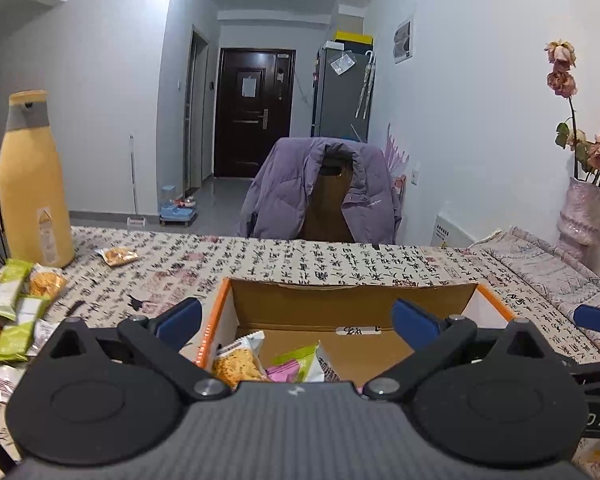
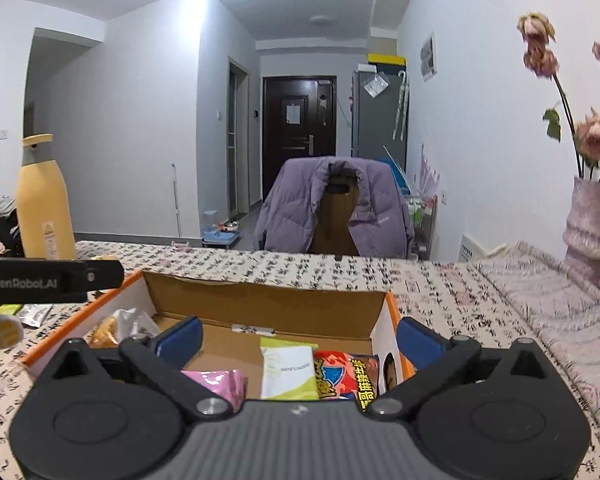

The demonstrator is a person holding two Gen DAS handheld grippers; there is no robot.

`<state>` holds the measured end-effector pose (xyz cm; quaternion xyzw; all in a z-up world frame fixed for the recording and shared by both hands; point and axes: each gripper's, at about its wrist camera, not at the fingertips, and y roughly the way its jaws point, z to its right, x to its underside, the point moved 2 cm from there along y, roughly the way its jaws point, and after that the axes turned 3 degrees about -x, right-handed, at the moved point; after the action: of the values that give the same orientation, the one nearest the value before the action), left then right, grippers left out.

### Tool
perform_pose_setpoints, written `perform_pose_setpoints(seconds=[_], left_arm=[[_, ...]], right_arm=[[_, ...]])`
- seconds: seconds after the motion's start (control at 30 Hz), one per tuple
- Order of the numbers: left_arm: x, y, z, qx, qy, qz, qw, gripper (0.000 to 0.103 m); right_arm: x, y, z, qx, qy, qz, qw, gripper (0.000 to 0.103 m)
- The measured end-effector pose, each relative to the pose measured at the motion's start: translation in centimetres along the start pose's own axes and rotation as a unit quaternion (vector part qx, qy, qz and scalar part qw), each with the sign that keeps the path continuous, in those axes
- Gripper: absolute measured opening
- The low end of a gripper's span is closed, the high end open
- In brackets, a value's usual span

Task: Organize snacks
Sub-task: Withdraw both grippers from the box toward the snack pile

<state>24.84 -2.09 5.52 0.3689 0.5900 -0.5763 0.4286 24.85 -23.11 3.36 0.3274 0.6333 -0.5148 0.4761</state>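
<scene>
Table (image 1: 284, 264) draped in a cloth printed with black calligraphy fills the middle of both views; beyond its far edge, centre frame, a chair wearing a purple jacket (image 1: 320, 192), then a hallway ending in a dark door (image 1: 254, 114). Yellow bottle (image 1: 34, 184) stands upright at left of frame, vase of dried pink flowers (image 2: 592, 220) at far right. Open cardboard box (image 1: 352, 300) with orange-edged walls sits lower centre. Inside it, left wrist view: a crumbly yellow snack in clear wrap (image 1: 236, 362) beside pink and green packets. Right wrist view shows a pink packet (image 2: 216, 384), a green-and-white sachet (image 2: 287, 368) and a red printed bag (image 2: 346, 376) lying side by side on the box floor; a further wrapped snack at the box's left end is hard to identify. Loose snacks (image 1: 16, 308) lie on the cloth at lower left, outside the box. Left gripper (image 1: 298, 322) spread wide, nothing between its blue pads, packets just below. Right gripper (image 2: 298, 338) likewise wide and empty, over the sachet.
</scene>
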Motion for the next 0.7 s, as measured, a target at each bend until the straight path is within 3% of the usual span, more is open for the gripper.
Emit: perform_pose_setpoints(seconds=[0.3, 0.7], left_arm=[[0.6, -4.4, -1.5, -0.007, -0.002, 0.008, 0.9999, 0.103], [4.6, -9.2, -4.0, -0.005, 0.016, -0.01, 0.9998, 0.103]], right_arm=[[0.9, -3.9, -1.5, -0.01, -0.012, 0.001, 1.0, 0.103], [4.8, -8.0, -4.2, -0.03, -0.013, -0.029, 0.999, 0.103]])
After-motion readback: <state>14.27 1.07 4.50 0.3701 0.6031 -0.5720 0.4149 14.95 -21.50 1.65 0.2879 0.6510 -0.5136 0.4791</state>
